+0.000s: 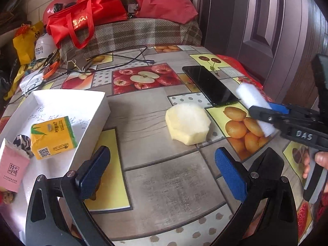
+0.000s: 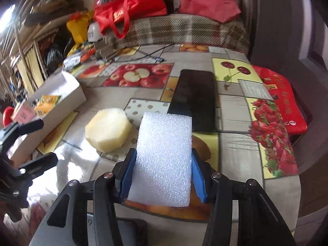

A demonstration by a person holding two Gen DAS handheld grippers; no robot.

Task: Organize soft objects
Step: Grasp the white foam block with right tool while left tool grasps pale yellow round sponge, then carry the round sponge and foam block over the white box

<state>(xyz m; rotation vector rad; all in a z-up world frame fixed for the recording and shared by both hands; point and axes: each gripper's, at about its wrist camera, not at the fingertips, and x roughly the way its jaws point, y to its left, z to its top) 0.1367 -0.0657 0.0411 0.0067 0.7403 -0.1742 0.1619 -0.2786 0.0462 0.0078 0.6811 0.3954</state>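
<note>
Right gripper [image 2: 163, 176] clamped across white foam block [image 2: 164, 160]; left gripper [image 1: 162, 172], jaws apart, faces yellow sponge [image 1: 187, 127] mid-table, white box [image 1: 61, 102] at left edge.

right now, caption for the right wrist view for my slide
Right gripper clamps a white foam block above the fruit-print table.

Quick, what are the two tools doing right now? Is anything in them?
Left tool: open, nothing in it.
Right tool: closed on the white foam block, held above the table.
</note>
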